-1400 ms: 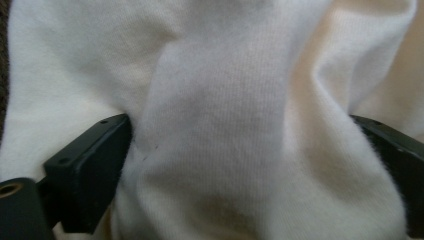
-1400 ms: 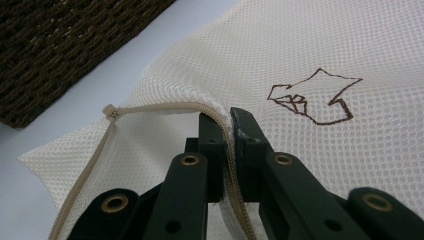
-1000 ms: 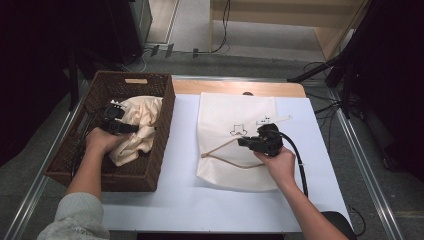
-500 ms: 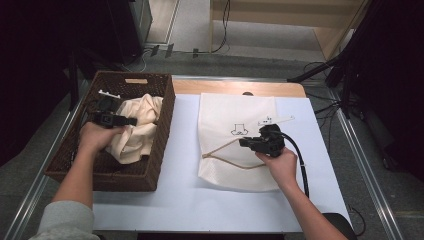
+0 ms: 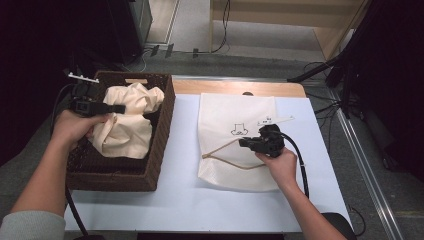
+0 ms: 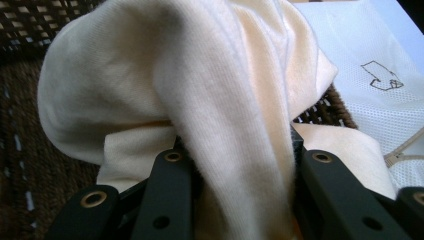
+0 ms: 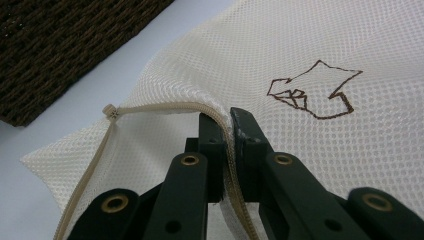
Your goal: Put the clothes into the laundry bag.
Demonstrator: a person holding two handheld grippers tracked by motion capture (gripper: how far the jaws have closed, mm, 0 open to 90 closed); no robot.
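A crumpled cream cloth (image 5: 127, 120) rises out of a dark wicker basket (image 5: 125, 177) at the left of the table. My left gripper (image 5: 120, 108) is shut on a thick fold of that cloth (image 6: 210, 100), which bulges up between the jaws; they have just closed further on it. A white mesh bag (image 5: 235, 110) with a small drawn figure lies flat on the white table. My right gripper (image 5: 242, 143) is shut on the bag's tan zipper edge (image 7: 160, 106) and holds that edge slightly raised off the table (image 7: 227, 117).
The basket's woven wall (image 7: 60, 45) stands just left of the bag, with a strip of bare white table (image 5: 185, 195) between them. A wooden board (image 5: 240, 88) lines the table's far edge. Cables trail from both grippers; metal rails run along the table's sides.
My left hand has risen and drawn the cream cloth upward from the basket, so the bundle stands taller. The right hand and the mesh bag have stayed put.
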